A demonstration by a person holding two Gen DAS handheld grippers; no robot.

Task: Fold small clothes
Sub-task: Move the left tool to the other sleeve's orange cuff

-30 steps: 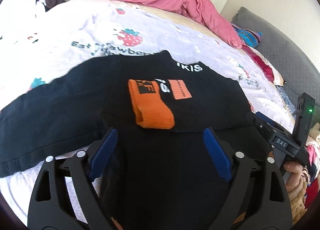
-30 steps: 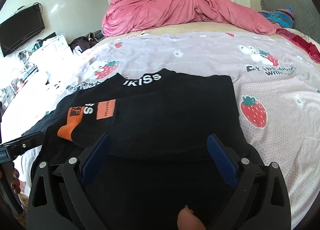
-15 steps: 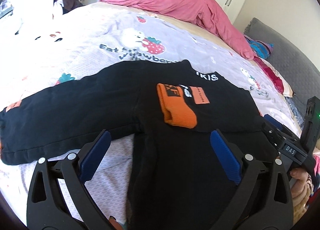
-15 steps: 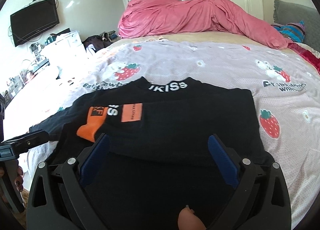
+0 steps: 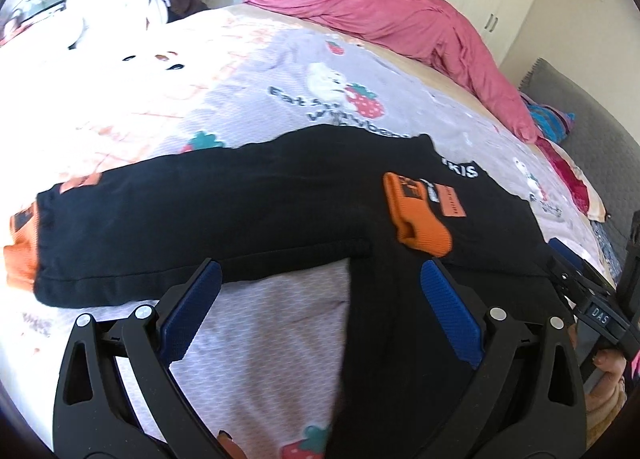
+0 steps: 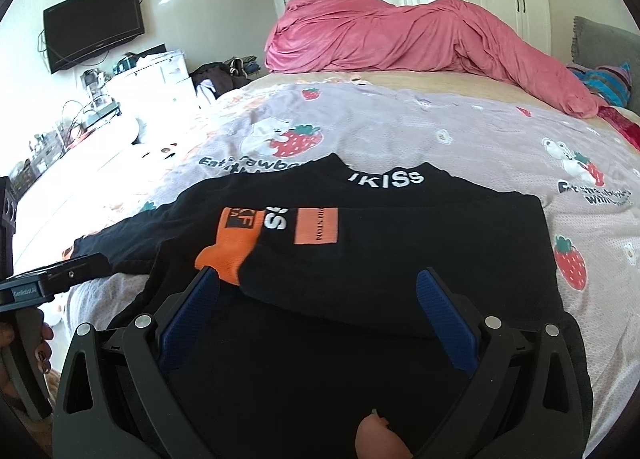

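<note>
Black sweatshirt (image 5: 280,211) with orange cuffs, lying face-down-flat on the strawberry-print bedsheet (image 5: 248,107) of the bed, partly folded. One sleeve is already laid across the body, its orange cuff (image 6: 230,255) resting on the black fabric near the collar lettering; the other sleeve (image 5: 160,227) extends flat toward the left of my left-wrist view, not yet folded. My left gripper (image 5: 320,311) has just been spreading its fingers and now has them wide apart, with nothing pinched: bare sheet and the garment's edge lie under the gap. Compared with a second ago, this gripper has drawn sideways off the body, so that the outstretched sleeve fills its view. My right gripper (image 6: 320,311) hovers over the lower body of the garment, fingers likewise spread and holding nothing. I judge the first sleeve fold released and complete; the remaining sleeve is the likely next grasp, followed by folding the body.
</note>
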